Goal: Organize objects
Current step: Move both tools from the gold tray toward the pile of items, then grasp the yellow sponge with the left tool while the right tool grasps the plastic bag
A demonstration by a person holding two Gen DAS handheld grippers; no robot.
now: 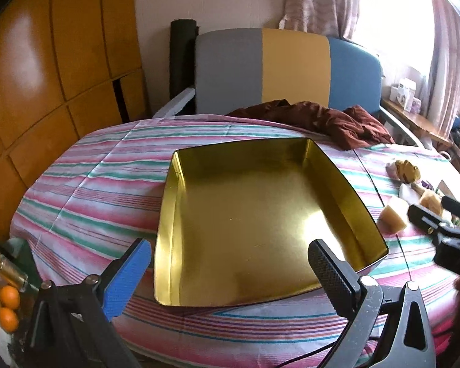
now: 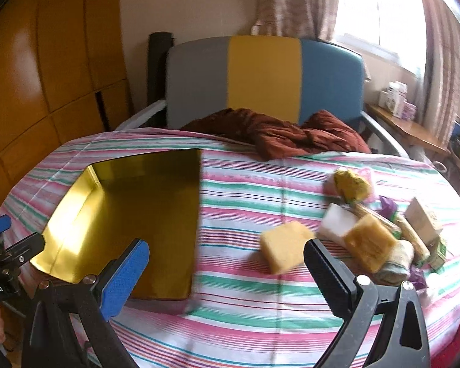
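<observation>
A shiny gold tin box (image 1: 254, 211) lies open and empty on the striped tablecloth; it also shows in the right wrist view (image 2: 138, 211). My left gripper (image 1: 227, 263) is open and empty over the box's near edge. My right gripper (image 2: 227, 260) is open and empty above the cloth, left of a pile of small things: a yellow sponge block (image 2: 283, 245), a second yellow block (image 2: 369, 242), a white block (image 2: 334, 224), a yellow-green lump (image 2: 351, 184) and a small cardboard box (image 2: 423, 219). The right gripper appears in the left wrist view (image 1: 435, 214) beside the blocks.
A dark red cloth (image 2: 279, 135) lies crumpled at the table's far edge before a grey, yellow and blue chair back (image 2: 263, 76). Wooden cabinets (image 1: 46, 76) stand left. Two oranges (image 1: 8, 306) and a bottle sit low left. A shelf with boxes (image 2: 395, 98) is at right.
</observation>
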